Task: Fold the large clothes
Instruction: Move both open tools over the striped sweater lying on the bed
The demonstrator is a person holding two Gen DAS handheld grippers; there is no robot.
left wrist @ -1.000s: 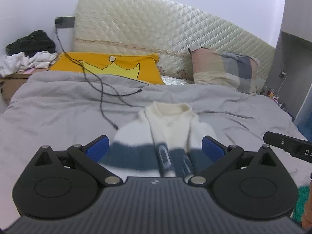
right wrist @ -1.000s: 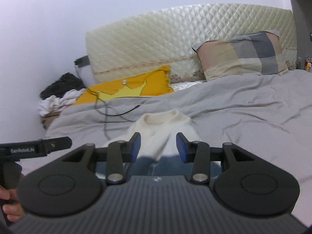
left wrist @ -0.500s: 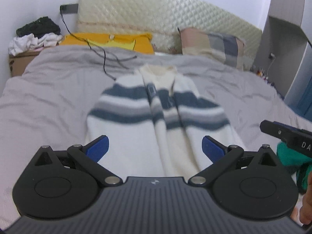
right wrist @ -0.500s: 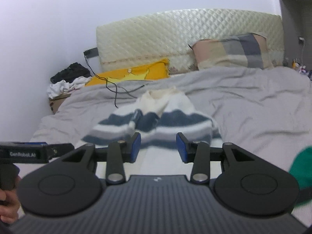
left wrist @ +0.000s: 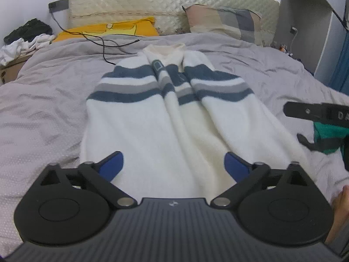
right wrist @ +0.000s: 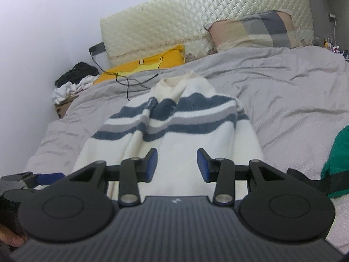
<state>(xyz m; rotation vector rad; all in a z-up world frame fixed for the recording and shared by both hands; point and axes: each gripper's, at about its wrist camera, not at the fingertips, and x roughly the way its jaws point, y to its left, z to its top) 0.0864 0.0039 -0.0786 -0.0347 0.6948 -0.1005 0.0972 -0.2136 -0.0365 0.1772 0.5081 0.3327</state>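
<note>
The sweater (left wrist: 170,118) lies flat down the middle of the grey bed (left wrist: 43,100), collar toward the headboard (left wrist: 152,2), sleeves folded in over the front. The left gripper (left wrist: 173,163) hangs above its lower end, jaws spread wide, nothing in them. The right gripper (right wrist: 176,163) hovers there too, jaws partly apart, empty. A black cable (left wrist: 104,48) trails just beside the collar. A green garment (right wrist: 338,152) sits near the sweater's right edge. Yellow pillow (left wrist: 109,29) and plaid pillow (left wrist: 224,25) rest against the headboard.
</note>
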